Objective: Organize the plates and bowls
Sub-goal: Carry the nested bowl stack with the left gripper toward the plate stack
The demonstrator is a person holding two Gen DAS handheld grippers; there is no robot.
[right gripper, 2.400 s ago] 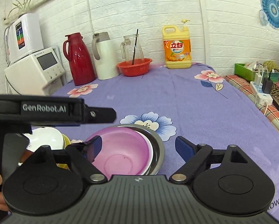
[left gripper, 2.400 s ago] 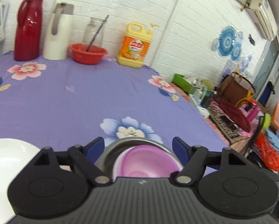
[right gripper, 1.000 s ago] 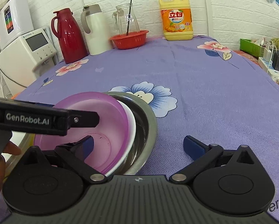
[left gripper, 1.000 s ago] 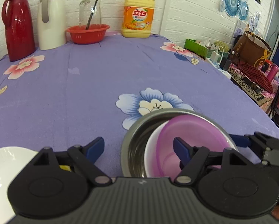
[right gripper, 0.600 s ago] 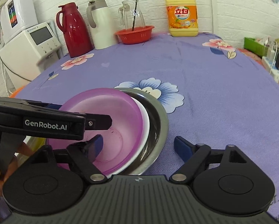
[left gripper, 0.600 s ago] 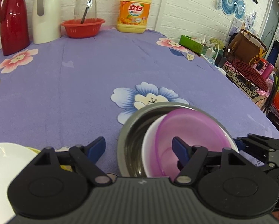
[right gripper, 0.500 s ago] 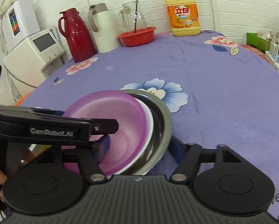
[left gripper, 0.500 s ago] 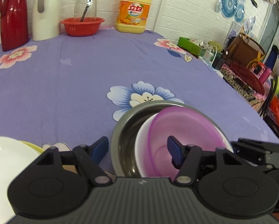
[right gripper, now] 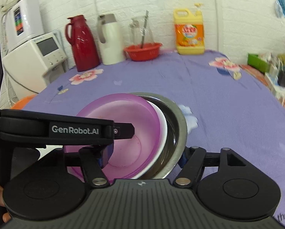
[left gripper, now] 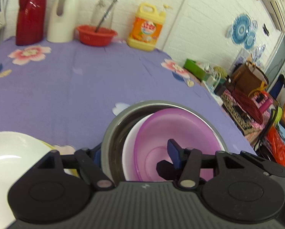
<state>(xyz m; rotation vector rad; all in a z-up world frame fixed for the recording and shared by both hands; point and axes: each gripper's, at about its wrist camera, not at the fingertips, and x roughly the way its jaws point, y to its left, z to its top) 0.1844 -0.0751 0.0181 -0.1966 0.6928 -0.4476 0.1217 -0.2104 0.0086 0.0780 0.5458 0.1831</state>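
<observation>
A steel bowl [left gripper: 113,126] holds a white bowl [left gripper: 129,139] and a purple bowl [left gripper: 171,129], nested over the purple flowered tablecloth [left gripper: 66,87]. My left gripper [left gripper: 135,153] is shut on the stack's left wall, one finger outside the steel rim and the other inside the purple bowl. In the right wrist view my right gripper [right gripper: 144,156] straddles the right wall of the steel bowl [right gripper: 180,118] and purple bowl [right gripper: 127,110]. Its jaws are opening, with that wall still between them and touched by the pads. The left gripper's body [right gripper: 66,131] crosses that view.
A white dish [left gripper: 8,152] over something yellow lies at the near left. At the back stand a red flask [left gripper: 30,13], a white flask [left gripper: 63,13], a red basin [left gripper: 95,35] and a yellow detergent bottle [left gripper: 147,28]. Clutter [left gripper: 243,95] sits past the table's right edge.
Both grippers have narrowed onto opposite walls of the bowl stack. The stack now sits higher in both views and covers most of the blue flower on the cloth.
</observation>
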